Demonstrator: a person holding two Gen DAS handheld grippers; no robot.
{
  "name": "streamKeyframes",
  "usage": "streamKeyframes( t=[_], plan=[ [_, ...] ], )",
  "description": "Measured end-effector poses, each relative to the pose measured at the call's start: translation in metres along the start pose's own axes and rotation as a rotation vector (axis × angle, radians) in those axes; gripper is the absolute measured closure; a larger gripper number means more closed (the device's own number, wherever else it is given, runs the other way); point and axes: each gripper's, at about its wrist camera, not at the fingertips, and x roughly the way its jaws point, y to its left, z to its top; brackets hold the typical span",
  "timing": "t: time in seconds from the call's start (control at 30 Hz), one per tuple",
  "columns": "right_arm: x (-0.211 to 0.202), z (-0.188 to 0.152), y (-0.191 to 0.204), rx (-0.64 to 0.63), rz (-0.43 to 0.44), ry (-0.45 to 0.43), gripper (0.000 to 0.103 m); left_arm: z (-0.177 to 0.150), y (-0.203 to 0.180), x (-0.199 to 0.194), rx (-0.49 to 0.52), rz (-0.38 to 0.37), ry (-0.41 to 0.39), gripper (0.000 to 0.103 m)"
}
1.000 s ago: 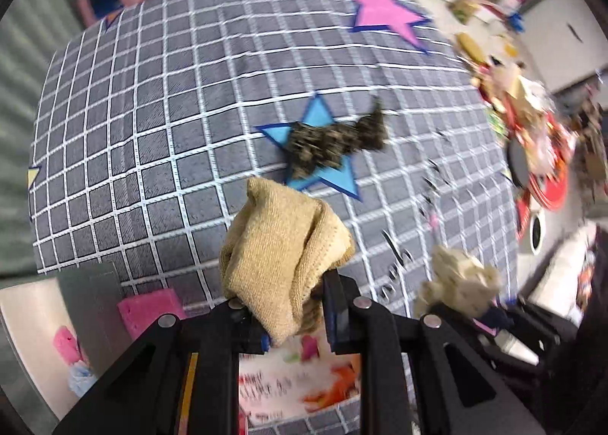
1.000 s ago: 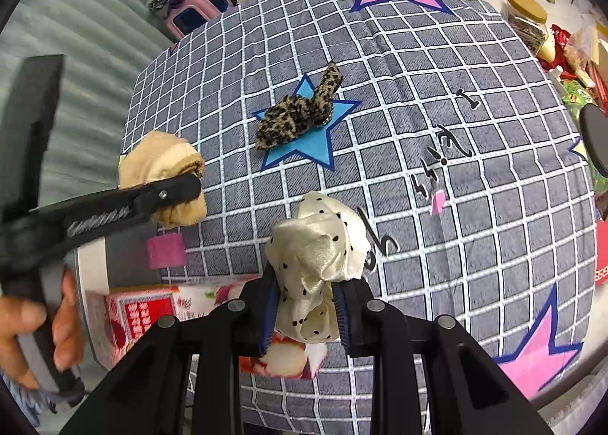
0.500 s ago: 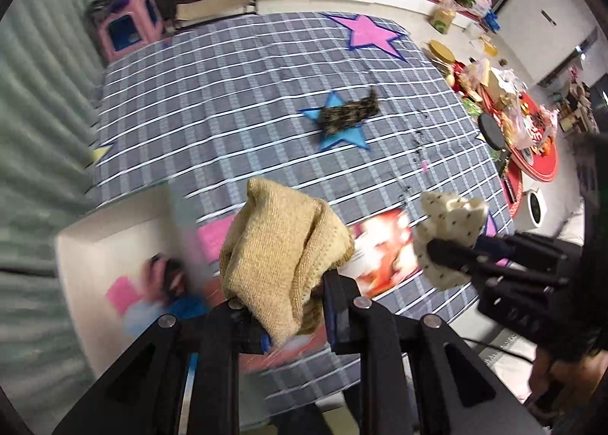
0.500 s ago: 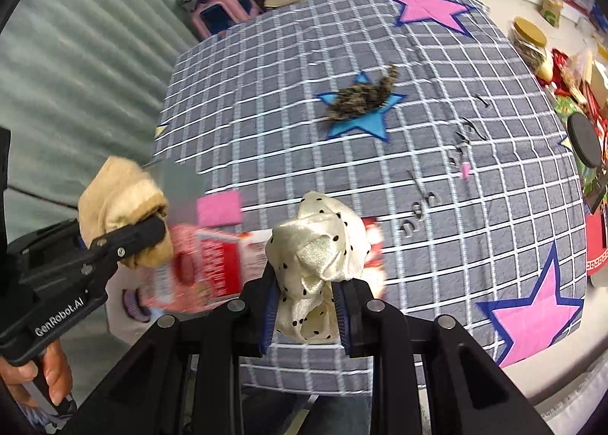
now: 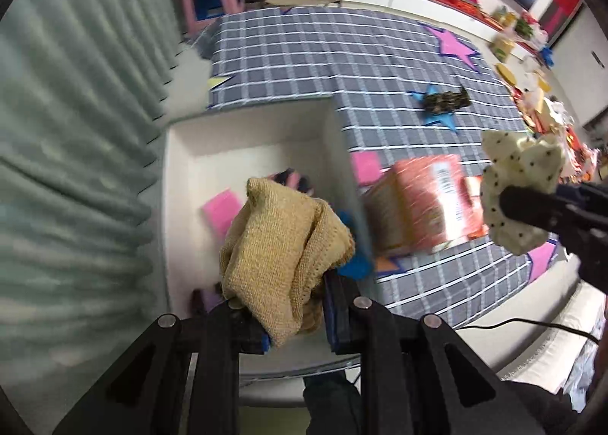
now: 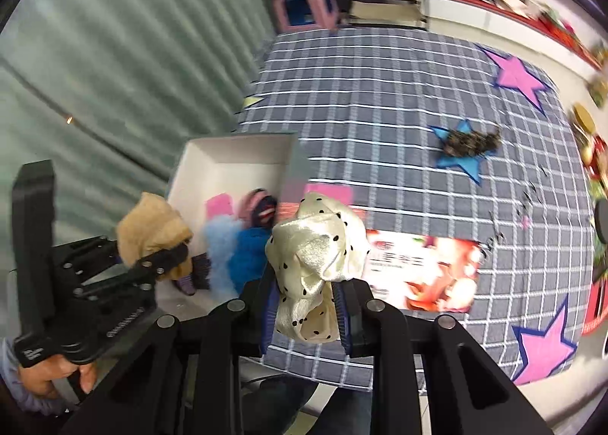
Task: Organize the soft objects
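L gripper (image 5: 296, 321): fingers clamped on a tan knit cloth (image 5: 285, 249), which bunches up above the tips (its lower edge hangs down between them)
R gripper (image 6: 306, 306): 2 fingers closed on a cream polka-dot scrunchie (image 6: 315, 256), fabric bulging out over the tips
White box (image 5: 178, 207): directly ahead of and below the L fingers, at the table's near-left corner; open top
In box: pink sponge (image 5: 222, 211) just left of the tan cloth, a blue fluffy item (image 6: 247, 256) at the R side, a pink/dark striped piece (image 6: 260, 207) further in (blurred, can't tell what it is)
Leopard scrunchie (image 6: 471, 140): well ahead of the R fingers, off to the R, lying on a blue star (image 6: 461, 161) of the grey check tablecloth (image 6: 380, 93)
Red printed carton (image 6: 421, 271): flat on the cloth just R of the R fingertips, beside the box
R gripper seen from L cam (image 5: 532, 207): off to the R of the L fingers, over the table edge
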Motion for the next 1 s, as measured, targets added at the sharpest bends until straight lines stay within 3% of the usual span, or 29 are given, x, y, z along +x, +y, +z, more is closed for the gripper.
streamKeyframes(
  t=[0.33, 1.0],
  plan=[
    [0.026, 0.002, 0.073, -0.184, 0.043, 0.061, 0.075, -0.034, 0.035, 0.008, -0.078, 0.049, 0.019, 0.081],
    [0.053, 0.031, 0.104, -0.256, 0.070, 0.105, 0.075, -0.039, 0.045, 0.026, -0.121, 0.067, 0.050, 0.081]
  ],
)
